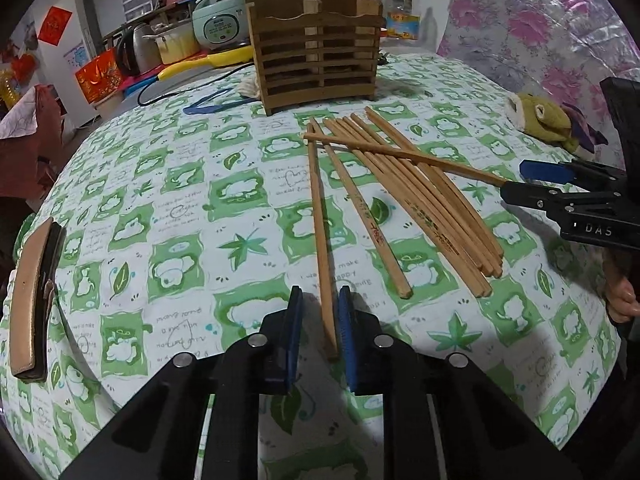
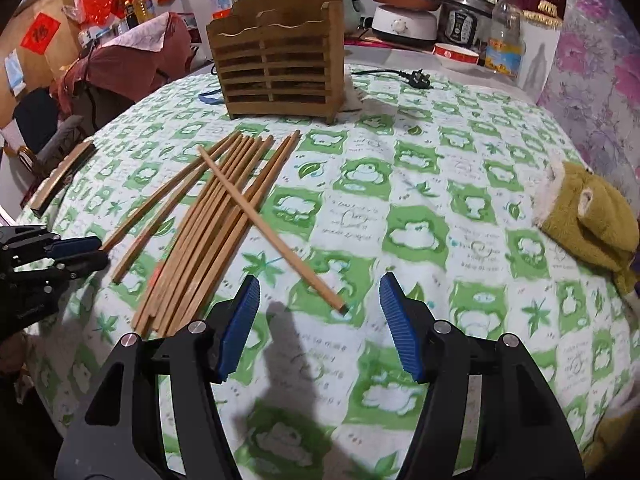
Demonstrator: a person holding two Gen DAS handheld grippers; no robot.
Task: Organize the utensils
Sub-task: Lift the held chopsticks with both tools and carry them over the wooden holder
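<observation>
Several wooden chopsticks lie fanned on the green-patterned tablecloth; they also show in the right wrist view. One chopstick lies crosswise over the pile, its end between my right gripper's open blue pads, not gripped. My left gripper is narrowly open, with the leftmost chopstick between its pads. A slatted wooden utensil holder stands upright at the far side; it also shows in the right wrist view.
A green plush toy lies at the right. A tan strap-like object lies at the left table edge. Kitchen appliances, a bottle and a power plug sit behind the holder.
</observation>
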